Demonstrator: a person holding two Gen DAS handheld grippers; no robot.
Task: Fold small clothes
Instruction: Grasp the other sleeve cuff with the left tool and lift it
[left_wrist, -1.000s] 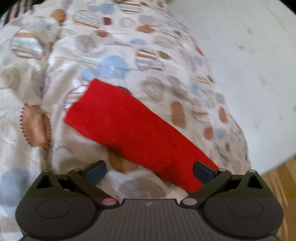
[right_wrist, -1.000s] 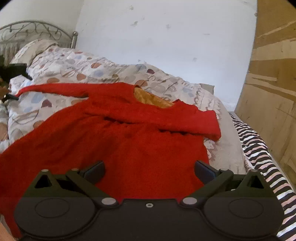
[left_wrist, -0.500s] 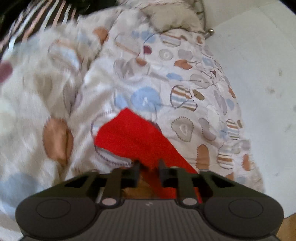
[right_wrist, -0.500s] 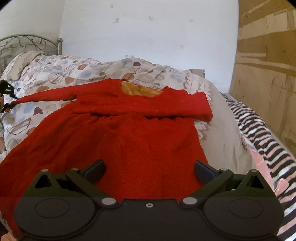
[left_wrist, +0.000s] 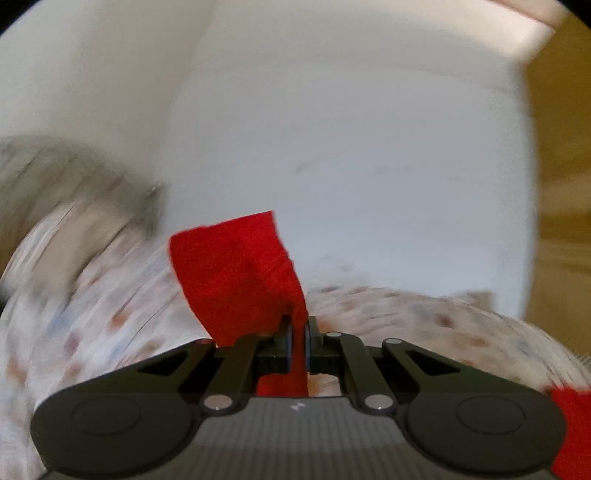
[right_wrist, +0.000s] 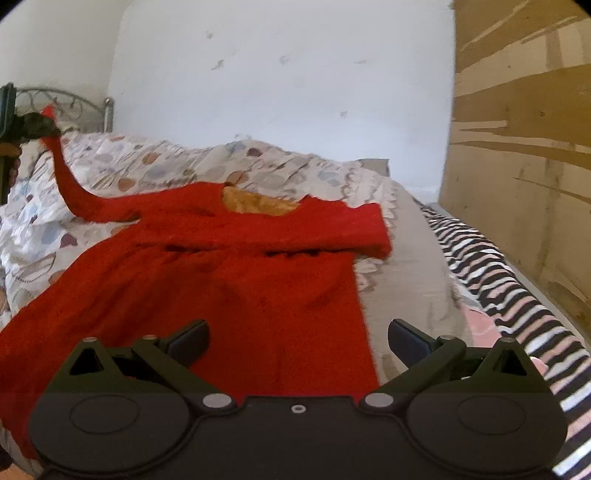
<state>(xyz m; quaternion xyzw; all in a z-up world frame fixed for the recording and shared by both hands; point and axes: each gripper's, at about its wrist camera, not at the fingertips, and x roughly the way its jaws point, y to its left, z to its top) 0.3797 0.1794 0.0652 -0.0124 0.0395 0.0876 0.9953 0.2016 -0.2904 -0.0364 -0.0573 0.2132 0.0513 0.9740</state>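
Observation:
A red long-sleeved dress (right_wrist: 229, 273) with an orange lining at the neck lies spread on the bed. Its right sleeve is folded across the chest. My left gripper (left_wrist: 297, 328) is shut on the cuff of the left sleeve (left_wrist: 236, 273), which stands up red between the pads. In the right wrist view that sleeve (right_wrist: 70, 181) rises off the bed to the left gripper (right_wrist: 33, 125) at the far left edge. My right gripper (right_wrist: 297, 336) hovers open over the dress's skirt, nothing between its fingers.
A patterned quilt (right_wrist: 177, 166) covers the bed, with a grey sheet (right_wrist: 410, 258) and a striped blanket (right_wrist: 491, 280) along the right side. A metal headboard (right_wrist: 66, 103) stands at the back left, a white wall (right_wrist: 280, 74) behind, a wooden panel (right_wrist: 524, 147) on the right.
My left gripper closed on the sleeve cuff and lifted it off the quilt, rolling as it rose. The right gripper drifted a little over the skirt and stayed open.

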